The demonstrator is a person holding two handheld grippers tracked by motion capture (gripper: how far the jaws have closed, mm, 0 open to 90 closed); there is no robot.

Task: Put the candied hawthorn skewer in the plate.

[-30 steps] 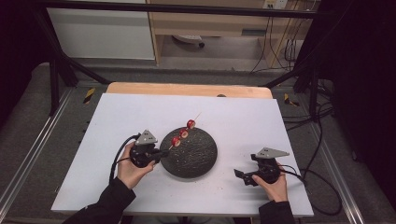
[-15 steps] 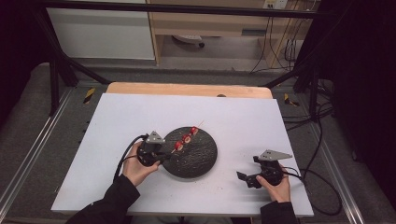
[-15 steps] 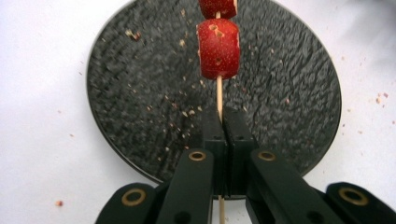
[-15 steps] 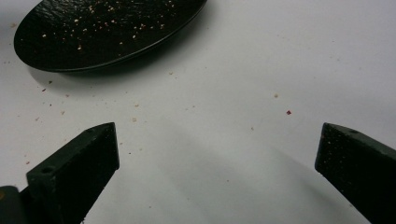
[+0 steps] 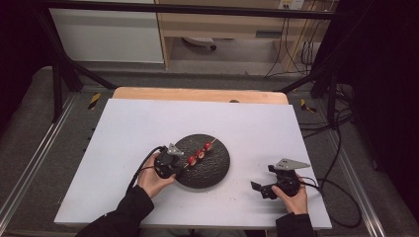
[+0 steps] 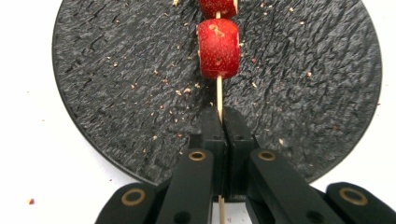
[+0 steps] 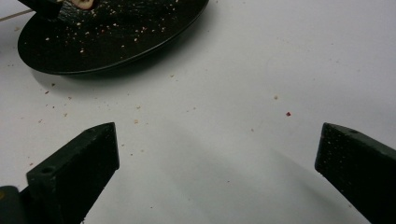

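- High view: the left gripper (image 5: 174,163) has been lowered since the earlier frames, and the skewer (image 5: 200,153) with its red fruit pieces is now brought down low over the black plate (image 5: 217,168); whether it touches the plate cannot be told. The right gripper (image 5: 269,185) is rested on the desk (image 5: 148,123), well apart from the plate
- Left gripper view: the jaws are clenched on the skewer (image 6: 219,98); a fruit piece (image 6: 218,48) sits just beyond them, over the plate (image 6: 116,70). Release is judged to be the next step
- Right gripper view: the jaws are spread wide and grasp nothing; the plate (image 7: 116,37) lies ahead
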